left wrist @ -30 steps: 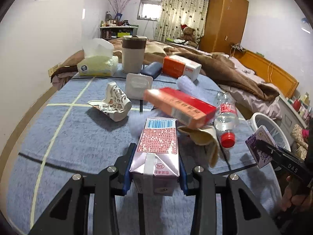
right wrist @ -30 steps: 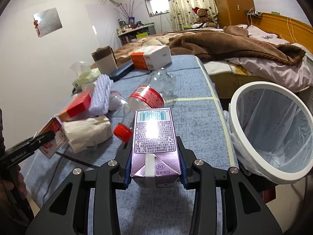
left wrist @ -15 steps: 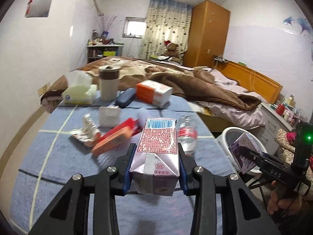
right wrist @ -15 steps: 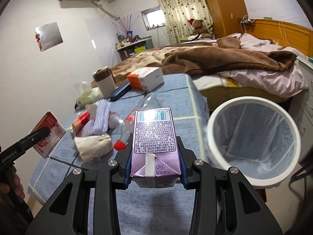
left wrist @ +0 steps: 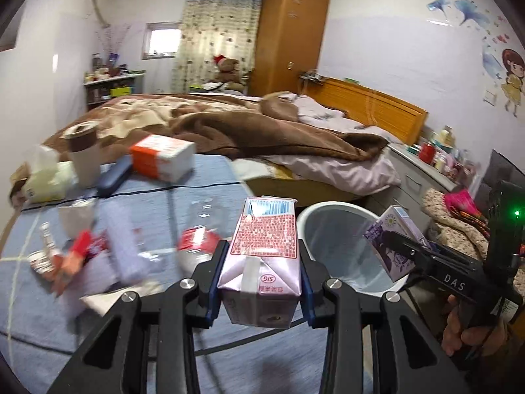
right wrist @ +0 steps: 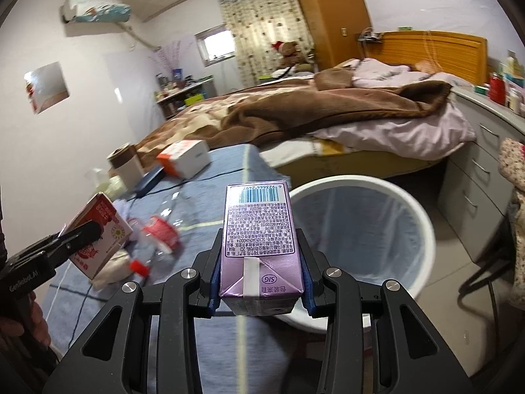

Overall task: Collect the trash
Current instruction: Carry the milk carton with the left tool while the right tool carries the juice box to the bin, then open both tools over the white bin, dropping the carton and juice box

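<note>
Since a second ago both views have swung away from the cluttered counter toward the white bin, which now sits much closer to both cartons.

The left gripper [left wrist: 261, 282] is clamped on a pink carton [left wrist: 262, 256], its blue pads pressed against both sides. The carton stands upright, barcode end away from the camera, held above the blue counter [left wrist: 183, 354] just left of the bin [left wrist: 331, 208].

The right gripper [right wrist: 261, 282] is clamped the same way on a purple carton [right wrist: 259, 246], held above the counter's edge, with the bin [right wrist: 416, 203] just beyond it to the right. The bin is lined with a clear bag and stands on the floor beside the counter, between it and a bed [right wrist: 328, 115] with a brown blanket.

Left of the bin, still on the counter, lie a clear bottle [right wrist: 160, 229] with a red label, a white and orange box [right wrist: 185, 157] and a paper cup [right wrist: 126, 164]. A hand [left wrist: 472, 331] holds the right gripper's handle at the bin's right.
</note>
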`<state>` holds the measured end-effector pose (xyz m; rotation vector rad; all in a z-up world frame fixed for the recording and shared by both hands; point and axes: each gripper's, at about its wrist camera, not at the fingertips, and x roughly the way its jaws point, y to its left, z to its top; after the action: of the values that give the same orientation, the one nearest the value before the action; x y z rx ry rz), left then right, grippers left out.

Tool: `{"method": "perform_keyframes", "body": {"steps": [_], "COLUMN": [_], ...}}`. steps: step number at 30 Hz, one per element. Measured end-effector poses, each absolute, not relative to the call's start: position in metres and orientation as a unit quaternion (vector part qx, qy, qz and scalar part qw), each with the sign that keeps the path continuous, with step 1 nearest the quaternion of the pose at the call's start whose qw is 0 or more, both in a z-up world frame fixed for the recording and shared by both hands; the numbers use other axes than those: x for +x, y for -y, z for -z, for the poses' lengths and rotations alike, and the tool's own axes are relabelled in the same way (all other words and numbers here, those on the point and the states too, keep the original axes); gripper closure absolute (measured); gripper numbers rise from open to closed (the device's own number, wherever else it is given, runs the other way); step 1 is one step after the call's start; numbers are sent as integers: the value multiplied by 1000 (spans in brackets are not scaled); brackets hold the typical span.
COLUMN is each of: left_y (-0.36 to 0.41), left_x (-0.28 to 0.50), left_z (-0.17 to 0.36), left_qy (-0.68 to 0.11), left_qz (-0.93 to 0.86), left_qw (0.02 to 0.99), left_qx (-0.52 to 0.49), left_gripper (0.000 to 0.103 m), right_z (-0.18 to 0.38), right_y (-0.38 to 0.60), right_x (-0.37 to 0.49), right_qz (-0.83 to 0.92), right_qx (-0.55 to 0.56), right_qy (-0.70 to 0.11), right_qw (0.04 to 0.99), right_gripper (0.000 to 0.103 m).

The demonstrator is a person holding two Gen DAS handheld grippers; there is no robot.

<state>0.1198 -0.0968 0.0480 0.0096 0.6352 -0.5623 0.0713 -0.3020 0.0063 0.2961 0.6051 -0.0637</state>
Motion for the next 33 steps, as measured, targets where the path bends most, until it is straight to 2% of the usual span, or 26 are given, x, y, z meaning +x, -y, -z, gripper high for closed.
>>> {"method": "perform_keyframes", "body": {"steps": [13,29,30,31,33], "left_y": [195,245,243,242,240], "left_x": [133,149,151,152,150], "left_z": [-28,6,6,5,3], "left_qy": [-338,-372,-374,-374,-363], "left_qz": [341,355,355,359,362], "left_qw": [876,855,855,853,857], "left_qx": [36,63,56,51,52], "left_gripper": [63,63,58,46,35], "right_z": [11,47,49,50,52], "right_y": [360,394,395,396,398], "right_x": [82,98,99,100,100], "right_qz": [83,113,114,116,115], "right_qx": [148,143,144,146,153], "right_qy": [-328,-391,-393,-394,-397], "right_qw": [929,902,901,900,898], "right_gripper": [64,64,64,64,62]}}
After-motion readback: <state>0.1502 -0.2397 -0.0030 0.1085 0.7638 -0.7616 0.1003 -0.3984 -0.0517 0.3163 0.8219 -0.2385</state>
